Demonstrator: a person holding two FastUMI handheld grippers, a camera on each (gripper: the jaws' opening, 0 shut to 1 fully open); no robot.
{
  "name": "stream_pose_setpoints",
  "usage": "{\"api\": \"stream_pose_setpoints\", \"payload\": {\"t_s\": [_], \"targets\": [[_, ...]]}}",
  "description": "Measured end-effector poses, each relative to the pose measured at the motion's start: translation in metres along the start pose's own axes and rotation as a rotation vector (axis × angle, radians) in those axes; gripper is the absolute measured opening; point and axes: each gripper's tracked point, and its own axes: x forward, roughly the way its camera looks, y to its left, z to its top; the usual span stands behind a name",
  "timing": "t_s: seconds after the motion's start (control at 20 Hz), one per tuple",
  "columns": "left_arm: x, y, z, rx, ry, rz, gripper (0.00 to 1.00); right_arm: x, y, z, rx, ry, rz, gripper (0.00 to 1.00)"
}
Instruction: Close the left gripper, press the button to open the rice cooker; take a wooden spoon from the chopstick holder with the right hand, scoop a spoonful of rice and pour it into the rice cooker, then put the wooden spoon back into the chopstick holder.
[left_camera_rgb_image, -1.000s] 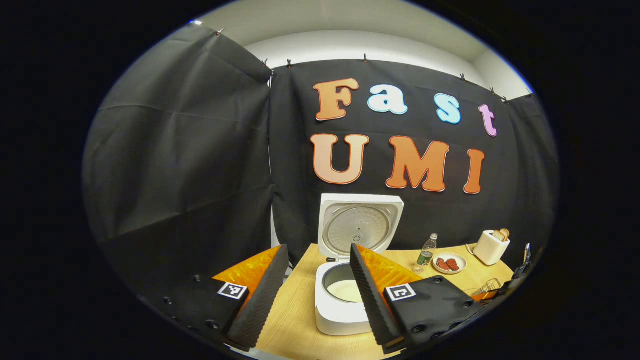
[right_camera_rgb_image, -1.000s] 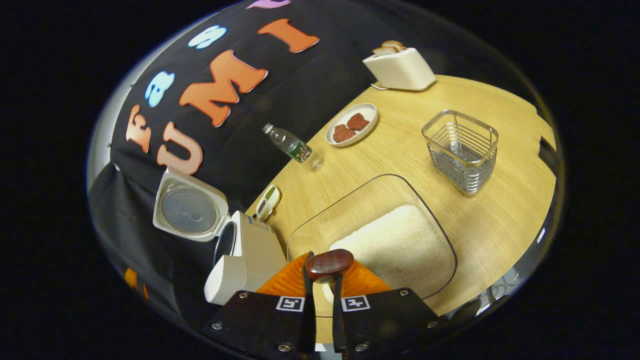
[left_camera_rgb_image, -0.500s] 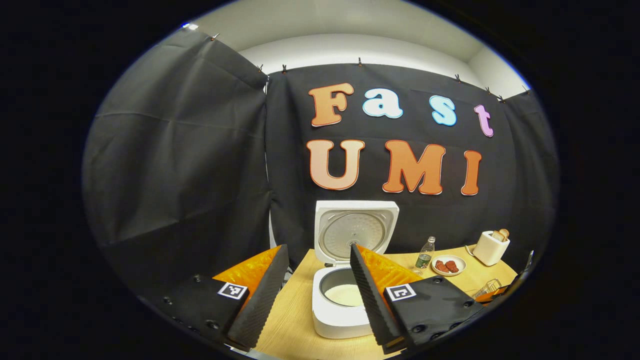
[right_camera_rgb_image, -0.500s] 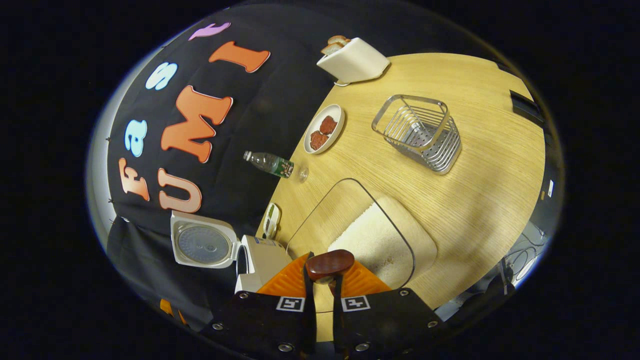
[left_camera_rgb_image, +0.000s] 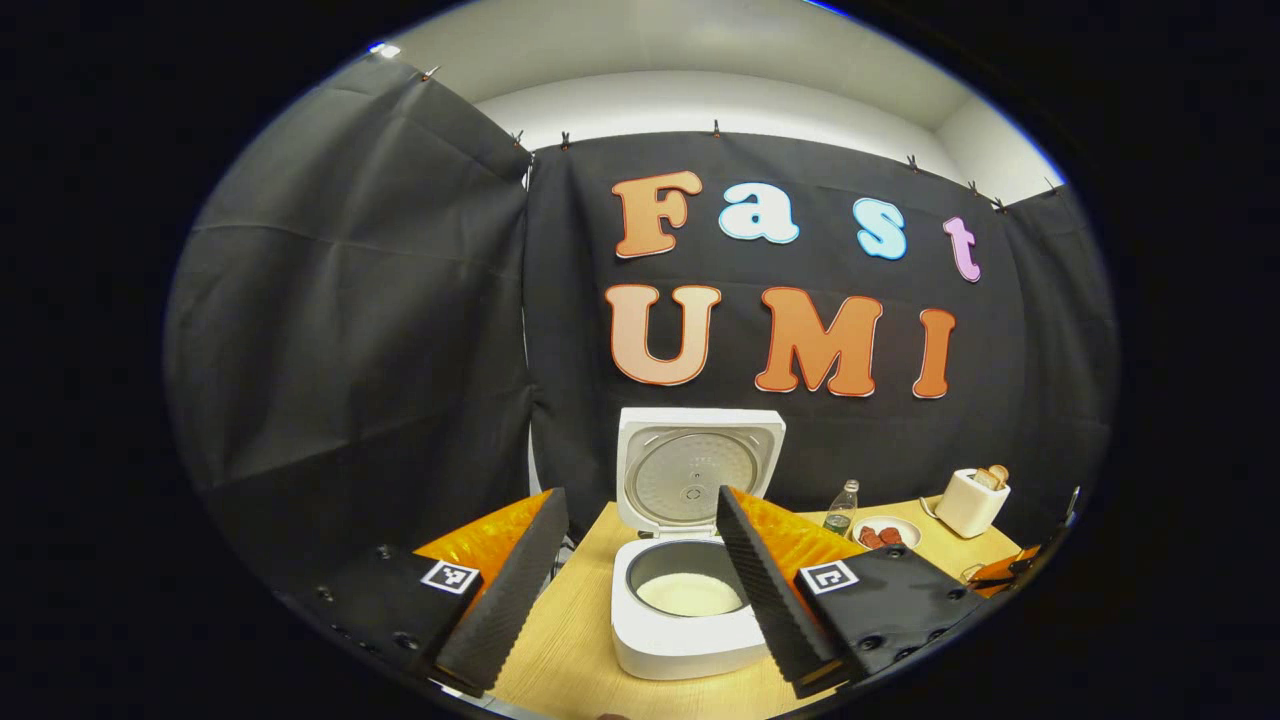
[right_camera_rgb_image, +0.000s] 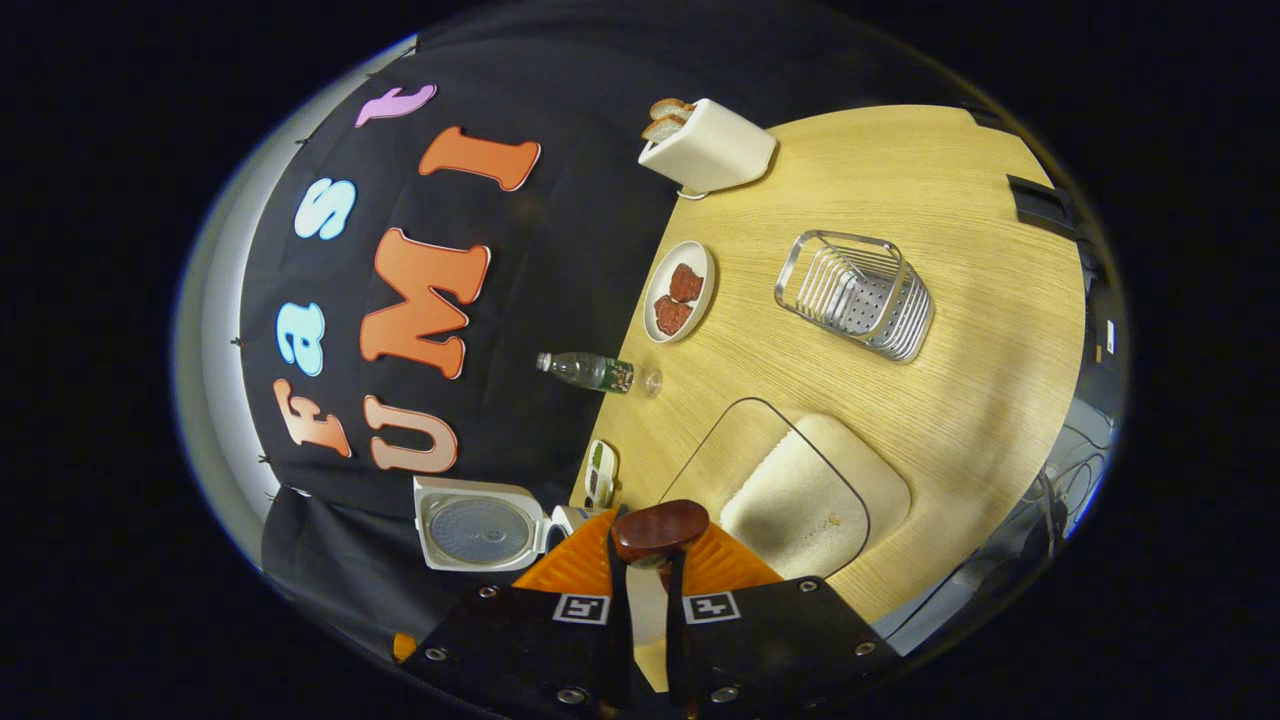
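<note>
Left gripper view is looking level across the table (left_camera_rgb_image: 580, 640) at the rice cooker (left_camera_rgb_image: 690, 590), which is sitting with its lid (left_camera_rgb_image: 698, 468) standing upright and open, a pale layer of rice lying in the inner pot. The left gripper (left_camera_rgb_image: 640, 590) is hanging released, jaws spread wide with nothing between them, the cooker showing through the gap but not touching either finger. Farther right a bottle (left_camera_rgb_image: 841, 508), a plate (left_camera_rgb_image: 884, 532) with dark red pieces and a toaster (left_camera_rgb_image: 970, 500) are sitting along the back edge. Right gripper view is looking down from above while the right gripper (right_camera_rgb_image: 646, 560) is clenching on the wooden spoon (right_camera_rgb_image: 660, 530); both fingers are pressing the shaft and the dark rounded end is poking out just past the tips. Whether the bowl is carrying rice cannot be told. The clear rice tray (right_camera_rgb_image: 790, 490) is lying just ahead of the fingers, the open cooker is sitting off to the left, and the wire chopstick holder (right_camera_rgb_image: 858, 296) is standing well apart on the table, near the plate. Judging handling: the spoon is looking light, stiff and smooth, so it is likely pivoting easily in a narrow pinch; gripping mid-handle, square across the shaft, seems best for keeping the bowl level. Loose rice grains are likely spilling with any tilt or jolt. The holder is looking light and open-topped, so a careless drop-in might nudge it.
</note>
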Motion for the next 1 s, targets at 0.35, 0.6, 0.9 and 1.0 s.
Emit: {"api": "stream_pose_setpoints", "payload": {"t_s": [0.35,0.6,0.9,1.0], "targets": [[-0.003,0.013,0.005,-0.011,-0.014,0.024,1.0,-0.006,0.05,-0.002,0.01,0.004,0.084,0.12],[-0.005,0.023,0.007,-0.025,-0.028,0.032,1.0,-0.003,0.088,-0.014,0.013,0.026,0.144,0.12],[-0.006,0.034,0.004,-0.034,-0.022,0.038,1.0,0.015,0.137,-0.029,0.028,0.039,0.215,0.12],[-0.006,0.037,0.003,-0.035,-0.02,0.036,1.0,0.023,0.154,-0.037,0.023,0.047,0.24,0.12]]}}
